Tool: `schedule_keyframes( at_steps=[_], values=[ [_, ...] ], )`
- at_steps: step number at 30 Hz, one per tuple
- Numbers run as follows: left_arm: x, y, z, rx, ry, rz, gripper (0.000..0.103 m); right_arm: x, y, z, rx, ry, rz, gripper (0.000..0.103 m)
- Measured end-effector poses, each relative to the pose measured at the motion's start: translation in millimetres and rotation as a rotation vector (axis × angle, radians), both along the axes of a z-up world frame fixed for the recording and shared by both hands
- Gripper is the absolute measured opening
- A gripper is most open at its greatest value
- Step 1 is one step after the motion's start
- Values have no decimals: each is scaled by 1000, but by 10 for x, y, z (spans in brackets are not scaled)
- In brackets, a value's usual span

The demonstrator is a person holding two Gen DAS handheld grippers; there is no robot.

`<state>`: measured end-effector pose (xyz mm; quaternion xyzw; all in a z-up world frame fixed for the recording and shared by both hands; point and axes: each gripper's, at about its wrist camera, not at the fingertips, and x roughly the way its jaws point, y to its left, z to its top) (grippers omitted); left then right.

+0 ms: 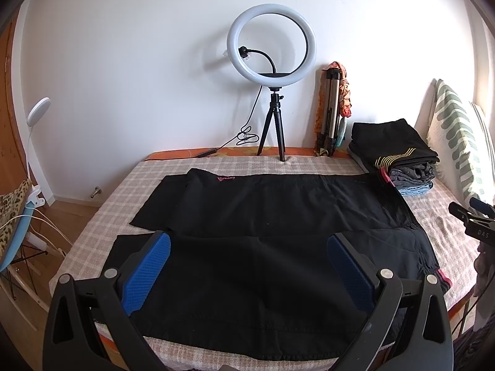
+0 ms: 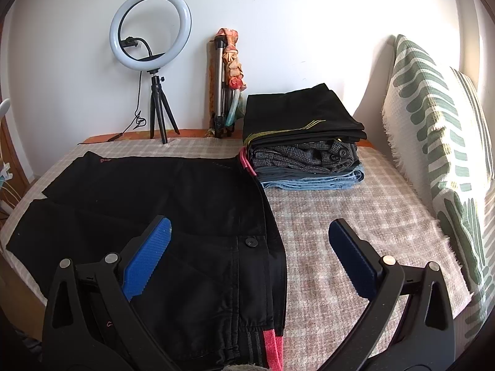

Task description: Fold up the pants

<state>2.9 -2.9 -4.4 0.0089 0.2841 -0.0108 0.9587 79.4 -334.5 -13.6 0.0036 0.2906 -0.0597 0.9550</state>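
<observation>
Black pants (image 1: 263,216) lie spread flat across the checked bed cover (image 1: 102,225), legs pointing left, waistband with a pink strip at the right. In the left wrist view my left gripper (image 1: 247,241) hovers open above the near leg, blue pads wide apart, nothing between them. My right gripper (image 2: 249,227) hangs open over the waist end of the pants (image 2: 173,204), near the black button (image 2: 251,242); its left pad is over the cloth, its right pad over bare cover. The right gripper's tip also shows at the right edge (image 1: 473,216) of the left wrist view.
A stack of folded clothes (image 2: 306,142) sits at the back right of the bed. A ring light on a tripod (image 1: 272,61) and a folded tripod (image 1: 329,108) stand by the wall. A green-patterned cushion (image 2: 439,142) lines the right side. A chair (image 1: 15,232) stands left of the bed.
</observation>
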Motion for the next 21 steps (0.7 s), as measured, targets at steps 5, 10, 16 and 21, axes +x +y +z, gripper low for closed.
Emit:
schedule_keyframes(
  at_steps=[5, 10, 16, 21],
  values=[
    [-4, -11, 1, 1, 0, 0, 103, 0, 10, -10, 0, 2, 2, 103],
    [3, -10, 0, -2, 2, -5, 103, 15, 31, -36, 3, 7, 9, 103],
    [86, 138, -83, -47, 20, -41, 103, 116, 10, -50, 27, 24, 51, 103],
    [270, 379, -162, -78, 77, -6, 102, 223, 63, -45, 39, 36, 104, 103]
  ],
)
